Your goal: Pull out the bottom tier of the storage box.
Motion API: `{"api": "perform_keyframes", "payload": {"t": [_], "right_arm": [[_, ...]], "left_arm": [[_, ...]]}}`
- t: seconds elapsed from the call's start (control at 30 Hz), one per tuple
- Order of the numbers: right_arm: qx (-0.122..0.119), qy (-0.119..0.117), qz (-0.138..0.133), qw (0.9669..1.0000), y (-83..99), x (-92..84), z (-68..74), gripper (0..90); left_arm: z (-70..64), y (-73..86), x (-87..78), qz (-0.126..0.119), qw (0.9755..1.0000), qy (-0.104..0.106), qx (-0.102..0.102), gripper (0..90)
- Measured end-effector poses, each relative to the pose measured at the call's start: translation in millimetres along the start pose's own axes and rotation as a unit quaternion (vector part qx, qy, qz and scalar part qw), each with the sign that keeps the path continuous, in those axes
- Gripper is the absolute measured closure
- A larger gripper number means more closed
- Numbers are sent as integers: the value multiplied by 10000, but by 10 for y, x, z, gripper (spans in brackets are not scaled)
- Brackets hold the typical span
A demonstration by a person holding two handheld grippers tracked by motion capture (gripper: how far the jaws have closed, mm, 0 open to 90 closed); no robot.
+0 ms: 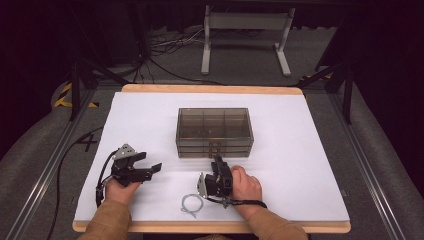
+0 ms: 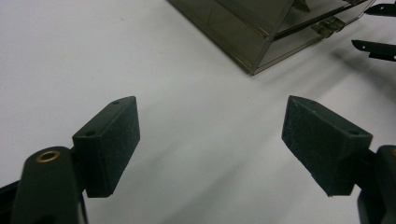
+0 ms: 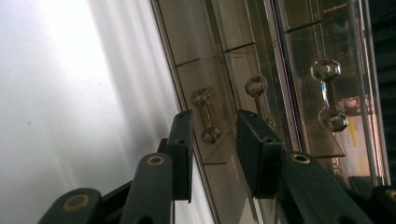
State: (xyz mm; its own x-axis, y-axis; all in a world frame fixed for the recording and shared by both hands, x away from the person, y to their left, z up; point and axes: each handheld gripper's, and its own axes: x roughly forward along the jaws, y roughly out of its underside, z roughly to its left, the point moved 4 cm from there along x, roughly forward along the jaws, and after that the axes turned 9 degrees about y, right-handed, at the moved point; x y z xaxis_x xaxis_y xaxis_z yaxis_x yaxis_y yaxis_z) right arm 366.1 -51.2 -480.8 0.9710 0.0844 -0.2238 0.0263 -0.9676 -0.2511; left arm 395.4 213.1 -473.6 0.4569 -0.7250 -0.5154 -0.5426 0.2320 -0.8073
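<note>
high view: a smoky clear drawer box (image 1: 214, 131) sits mid-table on white paper (image 1: 310, 150). the right gripper (image 1: 218, 161) points at its front, jaws parted around a drawer handle (image 3: 206, 116), not touching. the left gripper (image 1: 152, 169) rests wide open, empty.

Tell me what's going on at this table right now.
A person at a white-covered table works with a hand-held gripper in each hand. The right hand-held gripper is up against the front of a smoky clear drawer box, jaws partly closed around the bottom drawer's handle, not yet pressing on it. The left hand-held gripper waits open over the bare table. A small wire loop lies near the front edge.
</note>
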Motion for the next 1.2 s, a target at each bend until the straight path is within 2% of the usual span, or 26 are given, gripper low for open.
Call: {"api": "perform_keyframes", "payload": {"t": [0.17,0.27,0.73,1.2], "right_arm": [[-64,-4,50,10000,-13,23,11,674],[-112,38,69,9999,-29,44,34,665],[-371,190,90,9991,-119,101,89,666],[-488,271,292,9980,-130,171,131,705]], "left_arm": [[1,-1,7,26,10000,-15,5,202],[9,2,25,117,9998,-171,-25,231],[9,-4,36,133,9998,-162,2,233],[7,-5,38,142,9998,-146,15,233]]}}
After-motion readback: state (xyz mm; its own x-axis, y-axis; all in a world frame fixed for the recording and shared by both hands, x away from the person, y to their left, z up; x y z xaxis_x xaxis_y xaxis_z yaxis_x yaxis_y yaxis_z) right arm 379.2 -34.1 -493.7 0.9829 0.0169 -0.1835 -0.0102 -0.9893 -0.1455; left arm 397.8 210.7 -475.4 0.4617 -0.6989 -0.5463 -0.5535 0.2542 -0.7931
